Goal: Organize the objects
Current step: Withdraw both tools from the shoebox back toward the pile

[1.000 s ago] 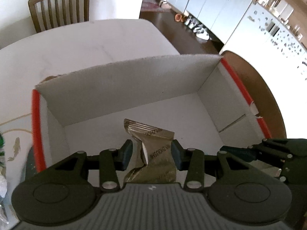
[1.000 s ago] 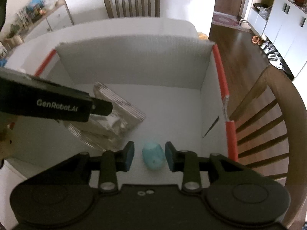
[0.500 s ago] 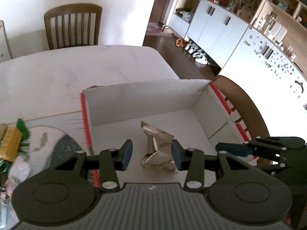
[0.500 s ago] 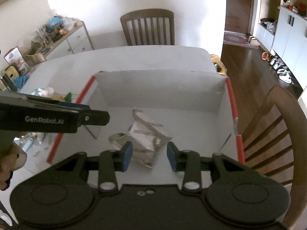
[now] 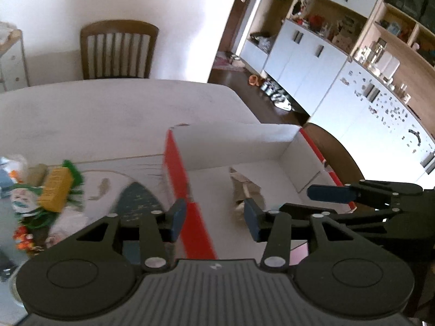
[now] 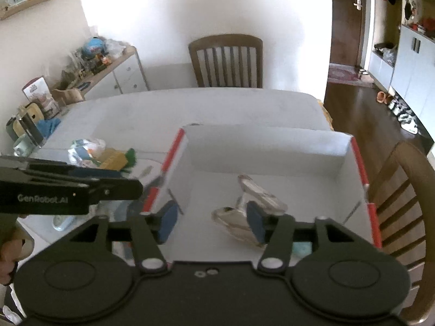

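Silver packets [image 6: 246,210] lie inside box [image 6: 266,149]; left tongs [image 5: 214,216], right tongs [image 6: 212,221] both spread, empty

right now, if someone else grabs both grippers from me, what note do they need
Left gripper: open, empty, above the left red-edged wall of the box.
Right gripper: open, empty, over the box interior.
In the box: a crumpled silver snack packet on the floor, and a small light-blue object near the front right corner, mostly hidden behind the right gripper.
Done: those two items are in the box.
Left: a pile of loose items sits on the table left of the box, including a yellow box and a green tassel-like thing; they likely go in next.
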Motion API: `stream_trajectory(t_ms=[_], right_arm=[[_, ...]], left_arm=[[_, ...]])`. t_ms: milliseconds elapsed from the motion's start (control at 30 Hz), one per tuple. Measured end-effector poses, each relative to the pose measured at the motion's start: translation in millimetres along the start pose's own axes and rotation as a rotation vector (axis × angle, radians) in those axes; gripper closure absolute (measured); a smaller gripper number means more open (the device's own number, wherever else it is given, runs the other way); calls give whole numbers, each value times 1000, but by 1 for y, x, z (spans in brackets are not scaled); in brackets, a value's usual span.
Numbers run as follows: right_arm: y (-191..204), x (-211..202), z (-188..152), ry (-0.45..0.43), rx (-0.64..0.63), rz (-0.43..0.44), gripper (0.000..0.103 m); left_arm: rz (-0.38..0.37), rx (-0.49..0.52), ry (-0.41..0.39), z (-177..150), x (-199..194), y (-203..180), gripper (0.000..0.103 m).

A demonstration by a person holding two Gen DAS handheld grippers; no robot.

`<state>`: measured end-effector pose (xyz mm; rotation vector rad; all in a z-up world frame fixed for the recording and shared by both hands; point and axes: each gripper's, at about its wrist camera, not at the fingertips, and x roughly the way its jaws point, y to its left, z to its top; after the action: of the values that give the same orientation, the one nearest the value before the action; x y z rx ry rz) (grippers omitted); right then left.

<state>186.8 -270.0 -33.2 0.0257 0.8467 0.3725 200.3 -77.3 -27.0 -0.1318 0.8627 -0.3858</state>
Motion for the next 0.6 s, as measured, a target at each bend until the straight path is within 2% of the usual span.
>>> stream_trajectory(t_ms=[133,300,433,500,600], right_arm=[[24,3,1,-9,-12,7,40],[52,9,4,-13,-18,26,38],[75,14,4,-17,-28,40,29],[84,16,5,-17,-31,48,24],[98,20,6,-22,-32,62,18]], left_arm=[[27,-2,-24,-7,-20,20,53],[55,-19,-44,-14,-39,50,44],[92,-21,-68,-20,-51,72,37],[115,-16,-81,-22,-56,82,27],[116,-24,-88,-26,-63,97,25]])
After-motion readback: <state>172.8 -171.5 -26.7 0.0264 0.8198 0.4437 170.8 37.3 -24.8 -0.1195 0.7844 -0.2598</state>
